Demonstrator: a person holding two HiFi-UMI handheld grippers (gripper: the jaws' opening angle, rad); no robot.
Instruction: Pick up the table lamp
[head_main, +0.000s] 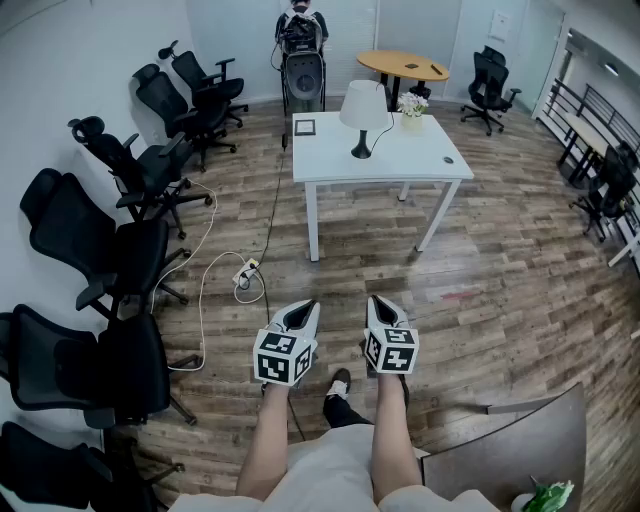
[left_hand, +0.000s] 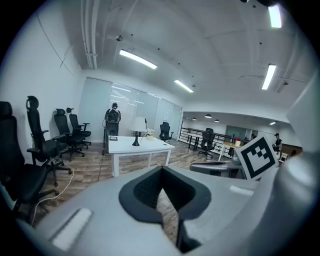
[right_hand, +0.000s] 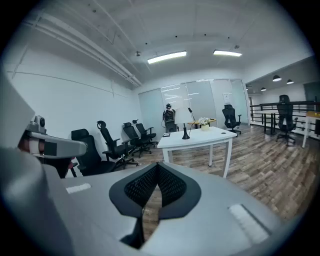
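Observation:
The table lamp (head_main: 362, 110), white shade on a black stem and base, stands on the white table (head_main: 390, 160) several steps ahead across the wooden floor. It also shows far off in the left gripper view, lamp (left_hand: 138, 127), and in the right gripper view, lamp (right_hand: 185, 132). My left gripper (head_main: 304, 310) and right gripper (head_main: 381, 303) are held side by side low in front of the person's legs, far short of the table. In both gripper views the jaws meet at their tips with nothing between them: left gripper (left_hand: 161, 172), right gripper (right_hand: 157, 166).
Black office chairs (head_main: 150, 170) line the left wall. A power strip with cables (head_main: 243, 278) lies on the floor between me and the table. A flower pot (head_main: 412, 108) and a small frame (head_main: 304, 127) share the table. A grey desk (head_main: 510, 450) is at the near right; a person (head_main: 301, 30) stands at the back.

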